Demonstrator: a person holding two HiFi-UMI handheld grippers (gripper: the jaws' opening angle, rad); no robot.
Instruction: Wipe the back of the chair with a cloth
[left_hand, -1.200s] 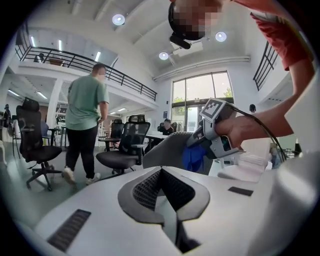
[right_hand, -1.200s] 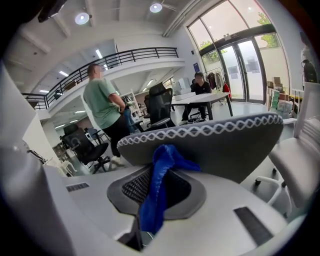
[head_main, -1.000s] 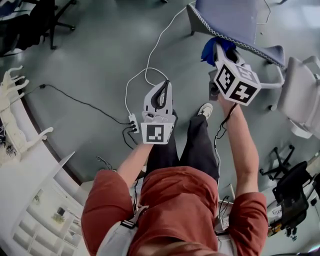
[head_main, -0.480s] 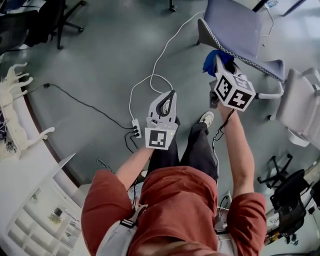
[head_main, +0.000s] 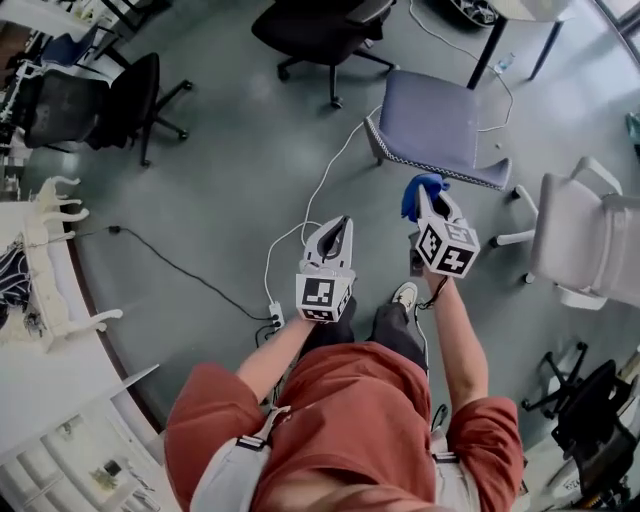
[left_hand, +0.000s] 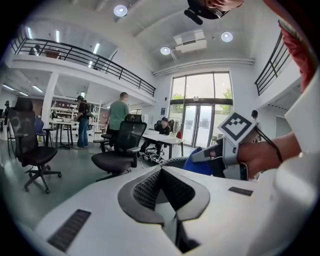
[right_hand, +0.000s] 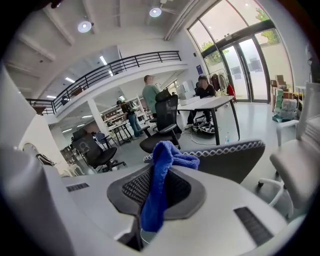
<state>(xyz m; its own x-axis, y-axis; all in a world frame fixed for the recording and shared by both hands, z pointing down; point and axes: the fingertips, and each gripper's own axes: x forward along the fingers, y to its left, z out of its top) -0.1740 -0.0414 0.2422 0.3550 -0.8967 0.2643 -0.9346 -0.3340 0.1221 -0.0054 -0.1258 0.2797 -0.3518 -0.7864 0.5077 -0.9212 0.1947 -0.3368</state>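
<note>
The chair (head_main: 440, 120) has a blue-grey seat and a dark back (right_hand: 235, 159) trimmed with a white zigzag edge (head_main: 432, 165). It stands just ahead of my right gripper (head_main: 426, 193). That gripper is shut on a blue cloth (head_main: 416, 190), which bunches above the jaws and hangs down between them (right_hand: 159, 185). In the right gripper view the chair back lies a little beyond the cloth, and I cannot tell whether they touch. My left gripper (head_main: 339, 224) is held beside it, to the left. Its jaws are shut (left_hand: 161, 171) with nothing in them.
A white cable (head_main: 322, 185) runs across the floor to a power strip (head_main: 275, 320), and a black cable (head_main: 170, 265) leads left. Black office chairs (head_main: 325, 28) stand behind and to the left (head_main: 100, 100). A white chair (head_main: 590, 235) is at right. People stand far off (left_hand: 119, 117).
The head view has pulled back and more of the room shows. The chair now lies farther ahead, and the cloth has come back from the chair back's edge. Both grippers stay shut.
</note>
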